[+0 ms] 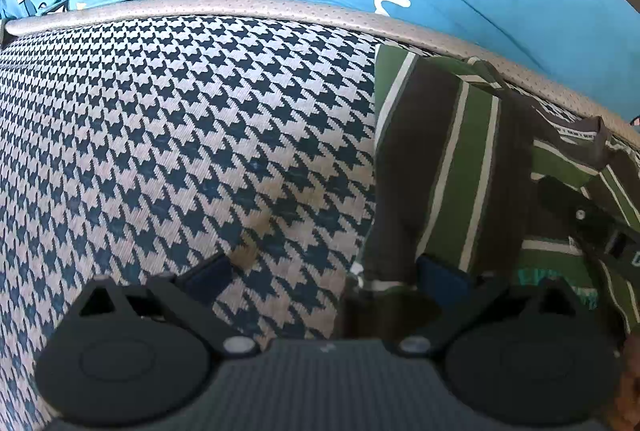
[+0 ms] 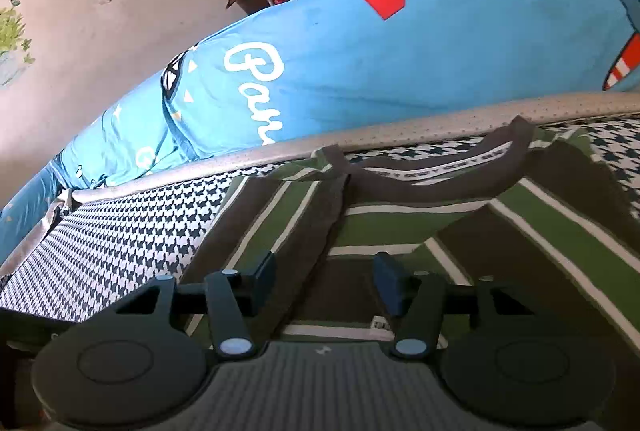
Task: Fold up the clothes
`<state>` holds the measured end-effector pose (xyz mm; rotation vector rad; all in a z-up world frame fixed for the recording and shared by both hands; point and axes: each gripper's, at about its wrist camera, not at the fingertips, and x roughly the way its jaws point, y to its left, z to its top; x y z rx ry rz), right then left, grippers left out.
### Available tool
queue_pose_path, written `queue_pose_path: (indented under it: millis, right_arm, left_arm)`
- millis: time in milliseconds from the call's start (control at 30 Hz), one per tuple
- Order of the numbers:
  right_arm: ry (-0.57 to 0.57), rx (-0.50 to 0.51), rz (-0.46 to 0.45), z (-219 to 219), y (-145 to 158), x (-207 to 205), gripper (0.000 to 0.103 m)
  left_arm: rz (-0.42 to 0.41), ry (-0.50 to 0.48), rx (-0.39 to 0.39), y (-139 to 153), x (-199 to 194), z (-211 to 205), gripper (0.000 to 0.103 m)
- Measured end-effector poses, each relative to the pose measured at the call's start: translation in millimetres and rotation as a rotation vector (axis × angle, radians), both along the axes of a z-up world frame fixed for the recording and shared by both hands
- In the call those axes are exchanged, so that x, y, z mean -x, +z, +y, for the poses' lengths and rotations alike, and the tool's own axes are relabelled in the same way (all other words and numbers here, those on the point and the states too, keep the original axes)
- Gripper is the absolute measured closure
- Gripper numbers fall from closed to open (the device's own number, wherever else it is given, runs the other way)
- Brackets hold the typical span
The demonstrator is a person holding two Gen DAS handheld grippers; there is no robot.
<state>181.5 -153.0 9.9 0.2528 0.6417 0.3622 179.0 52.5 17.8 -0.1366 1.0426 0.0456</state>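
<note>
A houndstooth-patterned surface in dark blue and white is spread beneath and ahead of both hand-held grippers, bounded on its far side by a rounded grey perforated edge. Beyond that edge, a large blue cushion printed with white script and a red shape is seen (a wall with plant stickers rises behind it in the right wrist view). A striped shirt in green, brown and white is laid flat on the surface, its brown collar turned toward the far edge; it lies directly under and ahead of the right hand-held gripper, and ahead and to the right of the left one. The left hand-held gripper is held wide open, its left finger over bare houndstooth and its right finger over the shirt's near left edge; nothing is clamped between them. The right hand-held gripper is likewise spread apart, both blue-padded fingers set low over the striped fabric, a fold edge running between them, and no cloth is seen pinched. In the left wrist view, part of the other hand-held gripper is visible at far right over the shirt.
</note>
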Motion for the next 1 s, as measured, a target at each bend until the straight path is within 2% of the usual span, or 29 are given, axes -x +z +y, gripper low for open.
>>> queue_pose_path:
  millis: [133, 300, 567, 667, 833, 1000]
  right_arm:
    - [0.028, 0.004, -0.006, 7, -3, -2, 0.058]
    - [0.059, 0.025, -0.019, 17, -7, -3, 0.061]
    - [0.051, 0.044, -0.023, 22, -11, -3, 0.093]
    - [0.040, 0.055, -0.023, 23, -8, -1, 0.097]
    - [-0.003, 0.063, -0.033, 24, 6, 10, 0.097]
    - [-0.033, 0.150, -0.034, 24, 12, 24, 0.097]
  left_arm:
    - [0.000, 0.011, 0.000, 2, 0, -1, 0.000]
    - [0.003, 0.018, 0.003, 4, -1, -2, 0.000]
    - [0.005, 0.023, 0.002, 7, -2, -5, 0.000]
    - [0.005, 0.023, 0.003, 9, -2, -6, 0.000]
    - [-0.008, 0.033, 0.008, 15, -3, -4, 0.000]
    - [-0.034, 0.036, -0.014, 23, -2, -7, 0.000]
